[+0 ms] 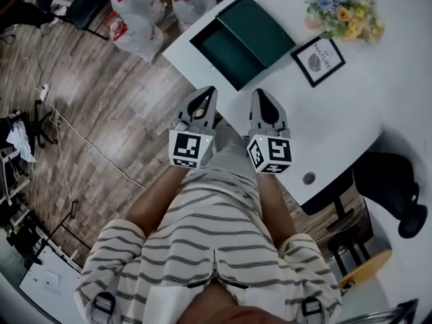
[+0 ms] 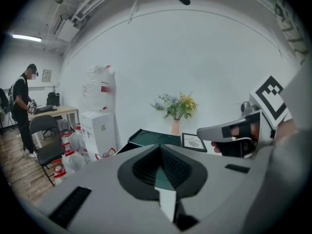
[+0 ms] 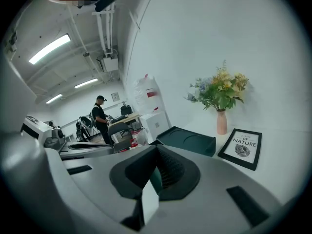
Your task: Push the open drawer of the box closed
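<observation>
Drawer [image 1: 226,59] of dk-green box [image 1: 263,25] stands pulled out, per head view. We note the box sits on a white table [image 1: 337,133] near its corner, w/ the drawer projecting from the box twd the table edge on the person's side. Drawer interior shows the same dk green as the box.

Left gripper [image 1: 204,94]: jaws together, nothing between them; left gripper view confirms pads meet at the tip. Right gripper [image 1: 264,96]: jaws likewise together, nothing clamped; right gripper view shows the same. Both grippers are held side by side in front of the person's striped shirt [image 1: 216,241], tips pointing twd the drawer front. We find neither gripper touching drawer or box; both gripper views show the box ahead of the tips, apart from them.

Other items on table: vase of flowers [image 1: 341,9] beyond the box, and a framed print [image 1: 318,59] just beside the box, btwn it and the flowers.

Off table: white plastic bags [image 1: 138,12] w/ red marks on the wood-look floor [image 1: 115,106], a black chair [image 1: 391,181] at the table's right. Second person [image 2: 24,106] stands in the background at a desk, well apart.
</observation>
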A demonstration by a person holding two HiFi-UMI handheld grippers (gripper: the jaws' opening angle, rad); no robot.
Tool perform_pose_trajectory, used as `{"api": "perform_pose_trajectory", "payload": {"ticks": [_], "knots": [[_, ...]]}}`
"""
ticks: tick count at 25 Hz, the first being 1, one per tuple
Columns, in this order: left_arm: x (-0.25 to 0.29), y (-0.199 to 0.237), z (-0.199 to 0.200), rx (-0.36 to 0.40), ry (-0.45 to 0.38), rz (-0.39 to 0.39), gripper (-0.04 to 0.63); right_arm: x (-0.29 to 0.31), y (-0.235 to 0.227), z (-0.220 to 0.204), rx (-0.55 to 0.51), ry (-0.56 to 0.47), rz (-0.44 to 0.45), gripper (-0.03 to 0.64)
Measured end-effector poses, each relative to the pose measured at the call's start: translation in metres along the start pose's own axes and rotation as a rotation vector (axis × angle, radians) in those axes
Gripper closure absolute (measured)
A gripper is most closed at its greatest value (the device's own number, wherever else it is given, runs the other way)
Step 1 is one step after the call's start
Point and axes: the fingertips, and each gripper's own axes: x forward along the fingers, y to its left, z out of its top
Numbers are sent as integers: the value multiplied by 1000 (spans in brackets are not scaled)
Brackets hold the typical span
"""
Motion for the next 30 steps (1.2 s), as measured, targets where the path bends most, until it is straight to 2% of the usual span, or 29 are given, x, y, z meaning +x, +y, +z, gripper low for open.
{"api": "perform_pose_trajectory", "payload": {"ticks": [7,19,30], "knots": [[15,15,-9,-33,17,-39,595,24,-15,-8,23,34,-77,607],[54,29,-25,-25,54,-103,595,57,-58,-21,79,84,-217,598],[68,30,-40,-16,98,-116,595,75,-90,-42,168,161,-253,546]]}}
